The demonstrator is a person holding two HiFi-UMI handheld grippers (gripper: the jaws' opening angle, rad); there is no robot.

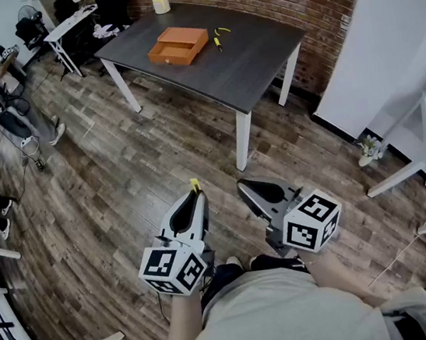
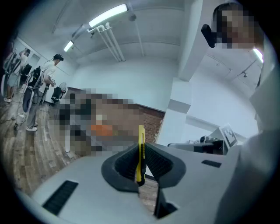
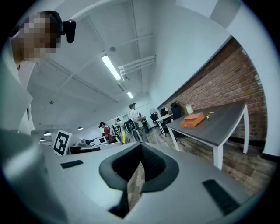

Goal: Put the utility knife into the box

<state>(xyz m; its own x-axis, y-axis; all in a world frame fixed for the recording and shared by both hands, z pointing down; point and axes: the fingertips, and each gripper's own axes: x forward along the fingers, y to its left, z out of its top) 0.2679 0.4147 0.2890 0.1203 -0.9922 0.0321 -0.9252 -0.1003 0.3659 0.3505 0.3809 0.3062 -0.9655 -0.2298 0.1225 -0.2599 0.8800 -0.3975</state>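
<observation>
The left gripper (image 1: 195, 194) is clamped on a slim yellow utility knife with a black slider (image 2: 140, 153). The knife stands upright between the closed ribbed black pads, its yellow end poking out past the jaw tips toward 12 o'clock. In the head view only that yellow end shows at the gripper's nose.

The right gripper (image 1: 245, 187), just beside it at 3 o'clock, has its jaws together with nothing between them.

Both grippers hang low over the wood-plank floor (image 1: 119, 170), close to the person's body. The open orange cardboard box (image 1: 177, 46) lies well apart from them at 12 o'clock, on the dark grey rectangular table with white legs (image 1: 253, 61). Small yellow items (image 1: 219, 37) lie on the table at the box's 3 o'clock, near it but not touching. A pale cup (image 1: 161, 2) stands on the table's far corner, at the box's 12 o'clock.
</observation>
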